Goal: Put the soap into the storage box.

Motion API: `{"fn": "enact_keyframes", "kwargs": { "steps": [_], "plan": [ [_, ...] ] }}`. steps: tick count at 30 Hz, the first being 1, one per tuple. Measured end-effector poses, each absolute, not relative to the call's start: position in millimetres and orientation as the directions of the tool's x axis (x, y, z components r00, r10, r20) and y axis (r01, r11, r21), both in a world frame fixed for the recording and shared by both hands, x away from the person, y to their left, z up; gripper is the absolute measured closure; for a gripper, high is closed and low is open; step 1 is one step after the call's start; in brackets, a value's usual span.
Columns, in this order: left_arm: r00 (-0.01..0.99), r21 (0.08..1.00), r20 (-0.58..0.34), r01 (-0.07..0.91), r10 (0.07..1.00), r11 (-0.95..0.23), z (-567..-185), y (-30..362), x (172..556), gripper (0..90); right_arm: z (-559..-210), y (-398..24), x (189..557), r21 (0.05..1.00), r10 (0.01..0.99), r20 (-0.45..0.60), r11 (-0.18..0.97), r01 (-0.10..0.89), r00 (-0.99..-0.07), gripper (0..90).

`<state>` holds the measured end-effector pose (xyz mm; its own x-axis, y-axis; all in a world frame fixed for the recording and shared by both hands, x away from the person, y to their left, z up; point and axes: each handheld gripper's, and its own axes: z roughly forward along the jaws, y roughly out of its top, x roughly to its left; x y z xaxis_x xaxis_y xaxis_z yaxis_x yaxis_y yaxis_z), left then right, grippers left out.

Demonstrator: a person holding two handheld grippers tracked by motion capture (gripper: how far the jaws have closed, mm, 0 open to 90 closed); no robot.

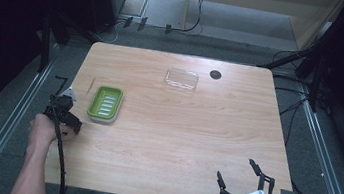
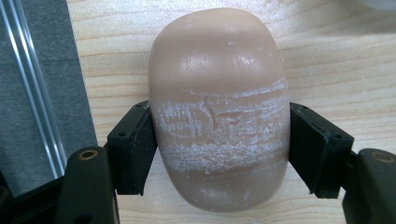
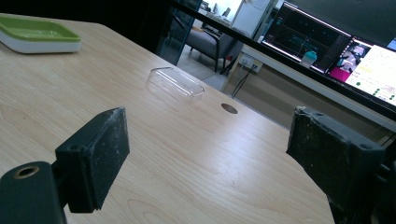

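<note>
A tan oval bar of soap point(image 2: 217, 84) with white scuffs lies over the wooden table point(image 2: 336, 79) near its left edge. My left gripper point(image 2: 219, 140) is shut on the soap, with a jaw pressed against each long side. In the high view that left gripper point(image 1: 63, 113) sits at the table's left edge, just left of a green soap dish point(image 1: 105, 103). My right gripper point(image 1: 239, 184) stands open at the front right corner with nothing between its fingers. The right gripper point(image 3: 205, 158) has its jaws wide apart over bare wood.
A clear plastic lid point(image 1: 181, 79) lies at the back middle, beside a round cable hole point(image 1: 215, 74). The right gripper view has the lid point(image 3: 175, 84), the green dish point(image 3: 35, 32) far left, and monitors point(image 3: 327, 42) beyond the table.
</note>
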<state>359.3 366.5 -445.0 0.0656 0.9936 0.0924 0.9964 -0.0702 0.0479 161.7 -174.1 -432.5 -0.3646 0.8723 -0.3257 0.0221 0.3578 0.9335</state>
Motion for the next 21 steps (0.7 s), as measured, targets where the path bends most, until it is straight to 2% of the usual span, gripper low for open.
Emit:
{"fn": "enact_keyframes", "kwargs": {
  "steps": [21],
  "plan": [
    [0.117,0.061,0.082,0.991,0.990,-0.122,-435,363,358,32.8,-432,-175,160,0.933,0.874,-0.329,0.359,0.019,-0.358,13.1]
  ]
}}
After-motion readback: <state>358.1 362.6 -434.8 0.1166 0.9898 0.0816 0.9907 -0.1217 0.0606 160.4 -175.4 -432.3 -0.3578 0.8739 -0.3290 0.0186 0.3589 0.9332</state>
